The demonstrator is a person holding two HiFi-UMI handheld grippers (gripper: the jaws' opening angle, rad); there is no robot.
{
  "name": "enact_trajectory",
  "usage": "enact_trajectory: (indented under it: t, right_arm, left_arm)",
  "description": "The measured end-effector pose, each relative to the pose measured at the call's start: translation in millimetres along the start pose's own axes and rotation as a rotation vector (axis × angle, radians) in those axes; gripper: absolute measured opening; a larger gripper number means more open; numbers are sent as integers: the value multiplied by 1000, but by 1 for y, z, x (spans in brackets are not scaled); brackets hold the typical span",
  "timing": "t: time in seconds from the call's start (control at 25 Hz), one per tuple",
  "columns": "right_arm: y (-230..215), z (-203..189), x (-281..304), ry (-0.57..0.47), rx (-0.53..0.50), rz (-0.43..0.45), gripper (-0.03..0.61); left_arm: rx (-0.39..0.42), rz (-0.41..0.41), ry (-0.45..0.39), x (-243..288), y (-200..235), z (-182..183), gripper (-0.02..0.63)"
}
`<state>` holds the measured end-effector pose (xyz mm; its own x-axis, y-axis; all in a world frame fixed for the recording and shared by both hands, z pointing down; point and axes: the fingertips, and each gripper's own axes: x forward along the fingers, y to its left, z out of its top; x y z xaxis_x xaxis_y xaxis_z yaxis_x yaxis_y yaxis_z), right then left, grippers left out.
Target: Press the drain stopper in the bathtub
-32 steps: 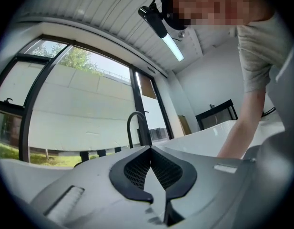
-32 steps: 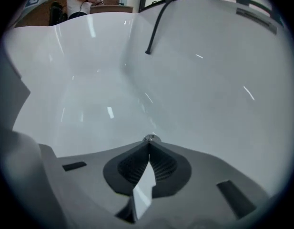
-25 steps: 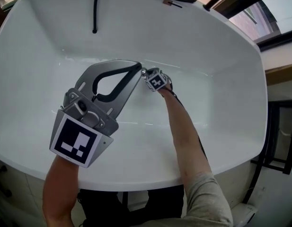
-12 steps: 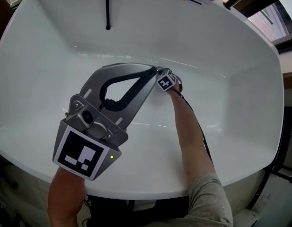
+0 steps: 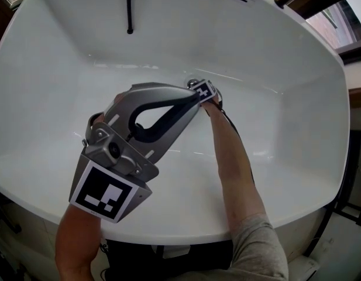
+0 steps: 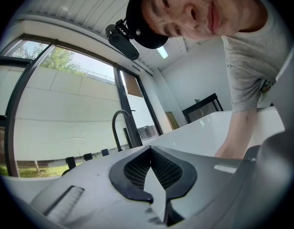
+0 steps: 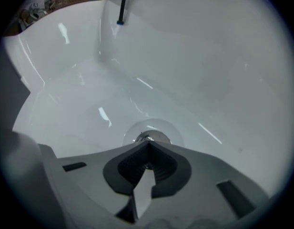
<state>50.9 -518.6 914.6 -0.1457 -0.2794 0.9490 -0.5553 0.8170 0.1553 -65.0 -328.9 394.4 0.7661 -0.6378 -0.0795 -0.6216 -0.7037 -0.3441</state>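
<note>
A person leans over a white bathtub (image 5: pixel 51 69) and reaches the right gripper (image 7: pixel 147 146) down to its floor, where the chrome drain stopper (image 7: pixel 149 137) sits in a shallow round dip. The gripper's fingers are clenched tip to tip with nothing between them, their point set right at the near edge of the stopper (touching or just above, the views do not settle it). The left gripper (image 5: pixel 191 100) hangs in the air above the tub, its fingers likewise clenched on nothing, taking no part. By the look of it the reach is done and the press itself is at hand or just under way; whether the stopper has gone down cannot be read from its height here. What remains is a firm push straight down on the cap, then a lift clear. The tub looks dry and holds nothing but the stopper, with a black hose (image 5: pixel 129 7) hanging down its far wall.
</note>
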Motion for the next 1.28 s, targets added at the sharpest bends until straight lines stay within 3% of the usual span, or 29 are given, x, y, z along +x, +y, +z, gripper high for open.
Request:
enact_trajectory:
  t: [0.16, 0.28, 0.36, 0.56, 0.68, 0.76, 0.88, 1.0, 1.28]
  right_arm:
    - [-9, -3, -50, -76, -32, 20, 2]
    - [-5, 13, -115, -194, -66, 70, 2]
    - [7, 31, -178, -325, -63, 120, 0]
    - [66, 67, -367, -790, 81, 234, 0]
    - [89, 72, -449, -941, 53, 176, 0]
    - [98, 76, -483, -1020, -35, 89, 0]
    - [105, 69, -480, -981, -170, -41, 0]
    - [112, 73, -469, -942, -320, -117, 0]
    - [120, 85, -508, -1077, -442, -241, 0]
  left_arm:
    - [44, -13, -6, 1, -2, -4, -9]
    - [84, -6, -1, 0, 5, -8, -9]
    - [97, 1, 1, -1, 9, -11, -9]
    - [129, -41, 19, -1, -3, -15, -9]
    - [156, -50, 10, -3, -7, -9, -9]
    - [136, -37, 28, -4, -6, -15, -9]
    - [63, -11, 67, -4, -3, -30, -9]
    - [86, -3, 68, -3, 1, -28, -8]
    - [96, -1, 52, -5, 2, -21, -9]
